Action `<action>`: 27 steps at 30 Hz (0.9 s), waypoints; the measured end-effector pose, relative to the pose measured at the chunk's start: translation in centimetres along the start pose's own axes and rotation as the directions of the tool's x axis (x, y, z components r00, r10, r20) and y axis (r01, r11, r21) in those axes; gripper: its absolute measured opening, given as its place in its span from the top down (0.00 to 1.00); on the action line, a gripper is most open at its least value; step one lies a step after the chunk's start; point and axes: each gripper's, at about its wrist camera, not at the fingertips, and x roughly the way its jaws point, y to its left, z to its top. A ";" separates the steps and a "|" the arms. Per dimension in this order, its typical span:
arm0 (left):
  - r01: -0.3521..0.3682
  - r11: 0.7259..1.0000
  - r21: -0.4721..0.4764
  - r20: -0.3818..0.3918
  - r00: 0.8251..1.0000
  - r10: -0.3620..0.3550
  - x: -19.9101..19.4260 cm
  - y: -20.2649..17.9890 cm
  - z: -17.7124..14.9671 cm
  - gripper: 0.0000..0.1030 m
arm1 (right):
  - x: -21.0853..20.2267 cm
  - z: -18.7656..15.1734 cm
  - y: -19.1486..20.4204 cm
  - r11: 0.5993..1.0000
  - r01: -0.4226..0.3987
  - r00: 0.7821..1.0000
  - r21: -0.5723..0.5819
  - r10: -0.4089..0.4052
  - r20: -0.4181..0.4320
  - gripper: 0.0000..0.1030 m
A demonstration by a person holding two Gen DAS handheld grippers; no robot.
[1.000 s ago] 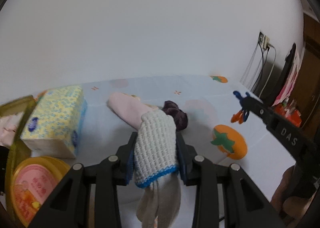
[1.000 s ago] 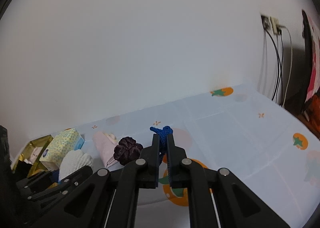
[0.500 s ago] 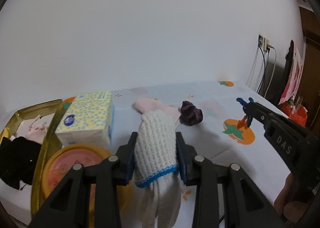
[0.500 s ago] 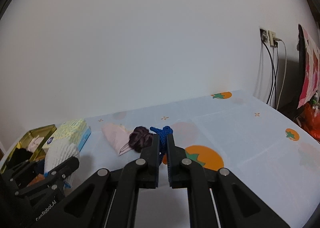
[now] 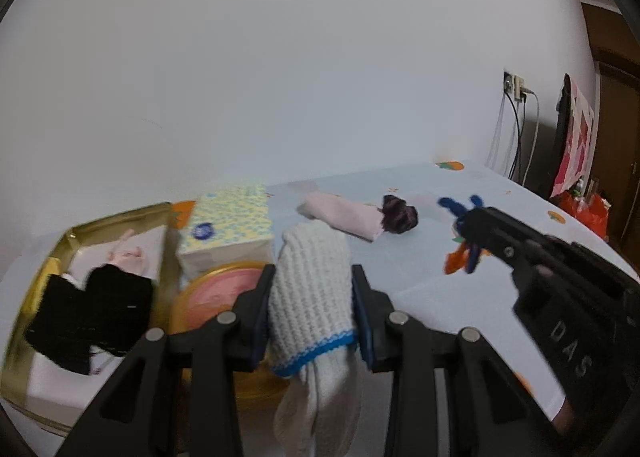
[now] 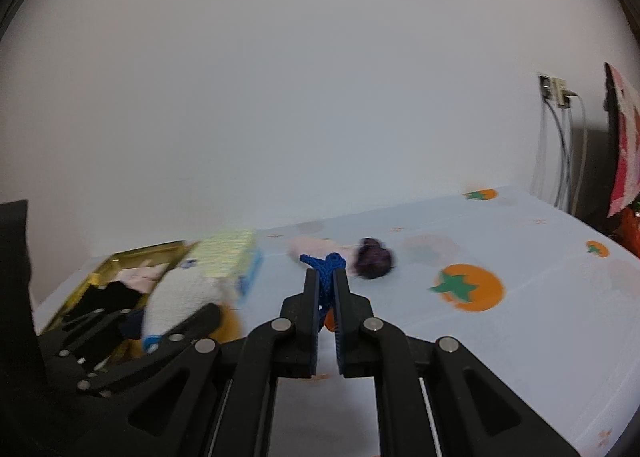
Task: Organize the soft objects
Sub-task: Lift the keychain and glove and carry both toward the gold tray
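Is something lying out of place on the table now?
Yes. A pink folded cloth and a dark purple scrunchie touching its end lie loose on the tablecloth, outside the gold tin.

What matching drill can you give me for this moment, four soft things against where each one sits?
Things:
1. white knit glove
2. blue cord
3. black cloth
4. purple scrunchie

Places:
A. inside the gold tin
B. on the tablecloth, touching the pink roll
C. clamped in the left gripper
D. pinched in the right gripper

Pairs: 1-C, 2-D, 3-A, 4-B
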 end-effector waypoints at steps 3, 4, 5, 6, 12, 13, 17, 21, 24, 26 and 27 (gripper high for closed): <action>-0.003 1.000 -0.003 0.012 1.000 0.003 -1.3 1.7 -0.3 0.67 | -0.2 0.0 2.3 0.999 -0.035 0.999 -0.015 0.035 0.002 0.93; -0.007 1.000 -0.004 0.017 1.000 0.007 -1.6 2.3 -0.4 0.67 | -0.3 0.0 3.1 0.999 -0.048 0.999 -0.020 0.048 0.004 0.93; -0.013 1.000 -0.008 0.021 1.000 0.013 -2.0 3.1 -0.4 0.67 | -0.3 0.0 3.9 0.998 -0.060 0.998 -0.028 0.060 0.005 0.93; -0.016 1.000 -0.016 0.024 1.000 0.017 -2.3 3.7 -0.5 0.67 | -0.2 0.1 4.9 0.996 -0.074 0.997 -0.040 0.074 0.004 0.93; -0.064 0.996 -0.065 0.045 0.997 0.067 -3.5 8.7 0.1 0.67 | 0.5 0.6 9.1 0.989 -0.135 0.991 -0.065 0.135 -0.003 0.93; -0.072 0.994 -0.079 0.048 0.996 0.076 -3.7 9.7 0.4 0.67 | 0.7 0.8 9.7 0.987 -0.144 0.990 -0.068 0.144 -0.002 0.93; -0.107 0.989 -0.105 0.055 0.992 0.113 -3.7 12.8 1.0 0.67 | 1.8 1.6 12.0 0.981 -0.176 0.984 -0.076 0.176 0.000 0.93; -0.172 0.978 -0.121 0.053 0.982 0.180 -2.9 15.4 2.0 0.67 | 3.1 2.3 14.2 0.976 -0.198 0.980 -0.089 0.199 0.005 0.93; -0.204 0.968 -0.144 0.038 0.977 0.211 -2.0 17.3 2.8 0.67 | 4.1 2.9 15.5 0.974 -0.208 0.978 -0.093 0.209 0.007 0.93; -0.212 0.964 -0.161 0.016 0.976 0.217 -1.3 18.5 3.1 0.67 | 5.0 3.4 16.3 0.972 -0.212 0.977 -0.098 0.214 0.005 0.93; -0.213 0.962 -0.171 0.002 0.976 0.216 -0.9 19.1 3.3 0.67 | 5.3 3.6 16.7 0.971 -0.216 0.976 -0.101 0.217 0.002 0.93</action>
